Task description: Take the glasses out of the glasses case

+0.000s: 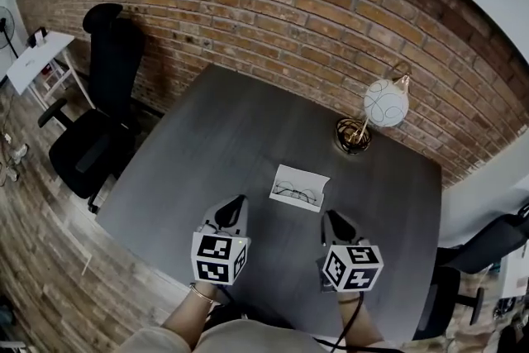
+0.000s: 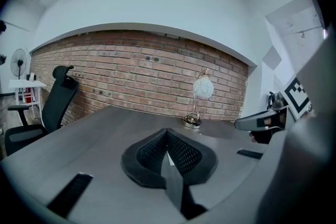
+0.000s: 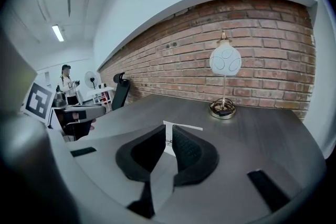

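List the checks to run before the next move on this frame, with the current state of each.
1. Case open: ok. The case lies open on the table.
2. Glasses reachable: ok. The glasses lie uncovered inside the case.
3. Left gripper empty: ok. Its jaws meet at the tips and hold nothing; it is short of the case.
4. Right gripper empty: ok. There is only a thin slit between its jaws and nothing in it.
5. Jaws wide enough to take the glasses: not ok on either gripper.
6. Lamp out of the way: ok. The lamp stands beyond the case, apart from it.
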`<action>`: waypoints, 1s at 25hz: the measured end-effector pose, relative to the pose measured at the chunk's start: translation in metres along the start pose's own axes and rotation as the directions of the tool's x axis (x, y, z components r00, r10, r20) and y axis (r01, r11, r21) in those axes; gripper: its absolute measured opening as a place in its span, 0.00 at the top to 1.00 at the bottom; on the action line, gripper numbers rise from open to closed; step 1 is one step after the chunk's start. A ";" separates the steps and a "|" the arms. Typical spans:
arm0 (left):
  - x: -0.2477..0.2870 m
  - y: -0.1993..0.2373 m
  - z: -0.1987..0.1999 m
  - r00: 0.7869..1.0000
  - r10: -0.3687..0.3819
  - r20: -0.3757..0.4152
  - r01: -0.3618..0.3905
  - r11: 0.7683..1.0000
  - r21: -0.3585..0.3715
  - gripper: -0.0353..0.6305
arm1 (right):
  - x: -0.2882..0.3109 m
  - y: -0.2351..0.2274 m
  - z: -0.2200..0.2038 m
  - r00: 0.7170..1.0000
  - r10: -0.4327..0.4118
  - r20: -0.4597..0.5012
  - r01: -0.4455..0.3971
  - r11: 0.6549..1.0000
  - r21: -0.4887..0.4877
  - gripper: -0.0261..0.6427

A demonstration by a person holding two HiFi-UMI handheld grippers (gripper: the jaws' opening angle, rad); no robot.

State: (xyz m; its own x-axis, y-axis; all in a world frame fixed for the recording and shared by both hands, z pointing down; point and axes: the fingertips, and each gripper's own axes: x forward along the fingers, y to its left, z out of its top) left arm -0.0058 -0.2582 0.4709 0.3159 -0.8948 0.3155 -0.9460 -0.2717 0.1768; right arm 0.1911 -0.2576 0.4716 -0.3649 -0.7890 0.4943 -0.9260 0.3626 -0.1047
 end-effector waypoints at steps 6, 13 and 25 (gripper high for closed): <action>-0.007 0.010 -0.015 0.999 0.033 -0.024 -0.034 0.999 -0.013 0.92 | 0.015 0.008 -0.006 0.998 0.043 -0.041 -0.045 0.997 -0.057 0.91; -0.013 0.019 -0.030 0.997 0.062 -0.050 -0.064 0.998 -0.028 0.92 | 0.025 0.009 -0.009 0.994 0.068 -0.086 -0.079 0.988 -0.132 0.89; -0.011 0.032 -0.051 0.992 0.097 -0.078 -0.101 0.994 -0.044 0.92 | 0.046 0.007 -0.022 0.979 0.100 -0.178 -0.139 0.965 -0.221 0.79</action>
State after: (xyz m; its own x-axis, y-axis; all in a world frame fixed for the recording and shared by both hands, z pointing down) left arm -0.0353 -0.2392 0.5201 0.2275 -0.8865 0.4029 -0.9688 -0.1644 0.1852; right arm 0.1698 -0.2803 0.5127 -0.4328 -0.6476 0.6272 -0.8217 0.5695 0.0210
